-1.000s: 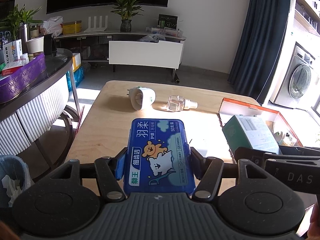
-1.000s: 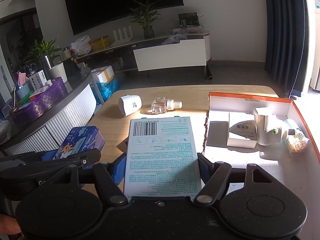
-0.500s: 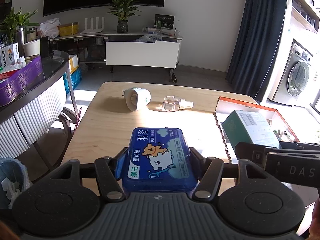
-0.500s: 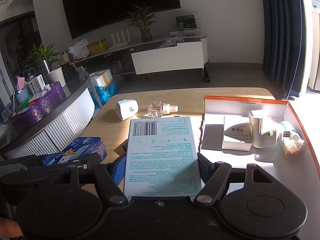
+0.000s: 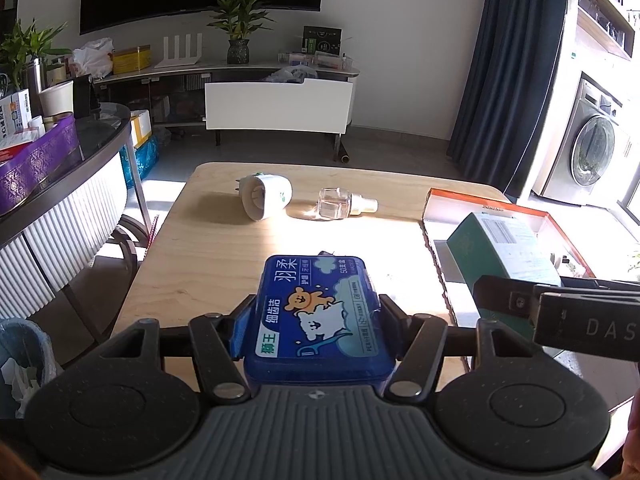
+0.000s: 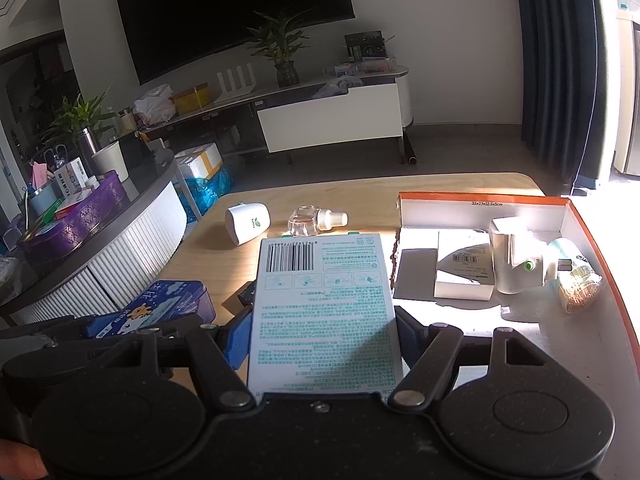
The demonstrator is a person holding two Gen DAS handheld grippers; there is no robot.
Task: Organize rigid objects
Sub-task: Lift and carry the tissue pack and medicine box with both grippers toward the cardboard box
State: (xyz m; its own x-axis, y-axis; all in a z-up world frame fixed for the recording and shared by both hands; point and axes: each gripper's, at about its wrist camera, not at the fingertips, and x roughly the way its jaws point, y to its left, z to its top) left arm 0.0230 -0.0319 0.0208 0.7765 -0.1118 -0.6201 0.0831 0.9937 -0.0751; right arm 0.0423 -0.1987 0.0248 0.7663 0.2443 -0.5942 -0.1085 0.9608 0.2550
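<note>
Two boxes are in hand at once: the left claw (image 5: 316, 316) is clenched on a blue plastic floss-pick case (image 5: 318, 316), and the right claw (image 6: 324, 332) grips a pale printed carton (image 6: 324, 304) by its long sides. Both ride above the wooden table (image 5: 224, 248), the carton near the left wall of the orange-rimmed tray (image 6: 592, 236).

Judging from this, the step is carrying each box to the tray. To do it well, I would bring the carton in level over the low wall, aim for the bare floor in front of the white box (image 6: 464, 276), and lower it flat before letting go — then follow with the case.

Glossy and hard-shelled, the case has rounded corners, so it may slip if pinched lightly; the carton is thin card and could dent. Well behind on the table lie a white plug-in vaporizer (image 5: 266, 200) and a clear refill bottle (image 5: 340, 208), both on their sides.
</note>
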